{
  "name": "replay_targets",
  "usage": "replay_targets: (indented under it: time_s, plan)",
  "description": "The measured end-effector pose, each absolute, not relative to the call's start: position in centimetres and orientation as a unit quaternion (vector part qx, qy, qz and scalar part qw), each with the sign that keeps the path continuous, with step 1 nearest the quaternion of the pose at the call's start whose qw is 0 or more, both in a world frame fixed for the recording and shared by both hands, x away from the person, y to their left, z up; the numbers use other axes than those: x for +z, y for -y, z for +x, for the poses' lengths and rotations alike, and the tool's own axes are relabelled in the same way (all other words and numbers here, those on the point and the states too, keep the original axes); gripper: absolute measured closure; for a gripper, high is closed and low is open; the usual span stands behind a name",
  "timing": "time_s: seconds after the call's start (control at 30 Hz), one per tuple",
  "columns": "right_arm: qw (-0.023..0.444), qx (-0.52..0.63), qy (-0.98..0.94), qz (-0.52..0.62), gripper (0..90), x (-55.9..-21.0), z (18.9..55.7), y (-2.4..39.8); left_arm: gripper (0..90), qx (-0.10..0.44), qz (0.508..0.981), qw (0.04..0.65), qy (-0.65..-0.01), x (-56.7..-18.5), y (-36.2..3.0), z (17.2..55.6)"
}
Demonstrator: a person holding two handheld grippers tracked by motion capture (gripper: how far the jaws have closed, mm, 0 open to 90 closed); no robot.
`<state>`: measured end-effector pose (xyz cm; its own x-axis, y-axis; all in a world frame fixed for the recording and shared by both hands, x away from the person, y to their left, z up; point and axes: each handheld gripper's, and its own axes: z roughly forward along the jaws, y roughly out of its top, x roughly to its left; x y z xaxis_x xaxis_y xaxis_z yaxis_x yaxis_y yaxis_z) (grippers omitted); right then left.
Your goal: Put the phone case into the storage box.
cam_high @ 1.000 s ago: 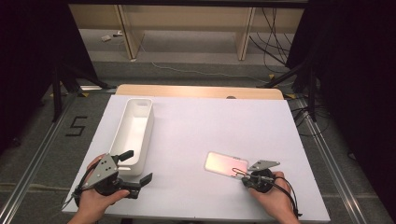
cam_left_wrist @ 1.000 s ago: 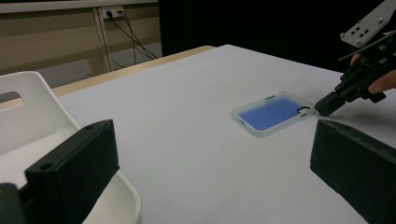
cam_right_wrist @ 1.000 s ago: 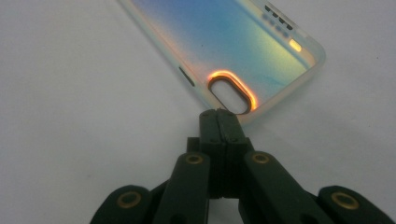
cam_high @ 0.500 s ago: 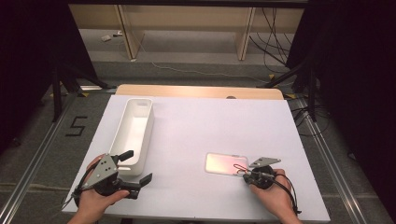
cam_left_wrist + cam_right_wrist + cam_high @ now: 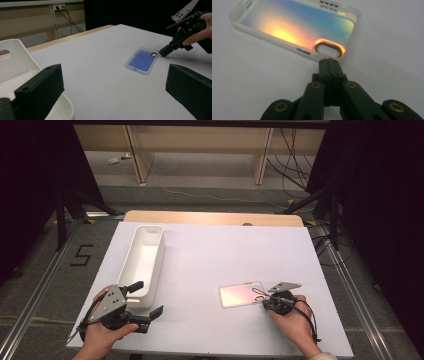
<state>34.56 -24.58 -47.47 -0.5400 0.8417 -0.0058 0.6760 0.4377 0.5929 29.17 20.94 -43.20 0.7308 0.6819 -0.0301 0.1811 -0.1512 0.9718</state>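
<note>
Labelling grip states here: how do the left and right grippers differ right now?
The left gripper has its jaws spread wide with nothing between them, beside the white tray; the right gripper has its jaws pressed together, tips at the corner of the phone case by its camera cutout. Both are hand-held, low over the table.

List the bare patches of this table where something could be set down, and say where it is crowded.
Widest free patch: between the long white plastic bin and the iridescent clear phone case, running to the far wooden edge. Also free: right of the case. Crowded: near left corner, open left gripper beside the bin; shut right gripper at the case's corner.
</note>
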Motion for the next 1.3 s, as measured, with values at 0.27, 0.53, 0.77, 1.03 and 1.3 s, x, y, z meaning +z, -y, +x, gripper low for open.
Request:
replay_targets:
  time_s: [0.27, 0.53, 0.77, 1.03, 1.3]
  plan:
    - [0.149, 0.266, -0.823, 0.479, 90.0, -47.3, 35.5, 24.6, 1.0, 0.216, 0.727, 0.58, -0.296, -43.2, -20.9, 29.2]
    - [0.153, 0.267, -0.818, 0.486, 90.0, -47.3, 36.6, 24.6, 1.0, 0.217, 0.725, 0.582, -0.298, -43.1, -21.0, 29.1]
    - [0.153, 0.268, -0.813, 0.493, 90.0, -47.3, 37.3, 24.5, 1.0, 0.215, 0.725, 0.582, -0.298, -43.1, -21.0, 29.2]
    - [0.158, 0.273, -0.81, 0.495, 90.0, -47.1, 38.2, 24.3, 1.0, 0.216, 0.724, 0.583, -0.298, -43.1, -21.0, 29.1]
    - [0.165, 0.273, -0.809, 0.494, 90.0, -47.1, 39.2, 24.0, 1.0, 0.218, 0.724, 0.583, -0.296, -43.0, -21.1, 29.1]
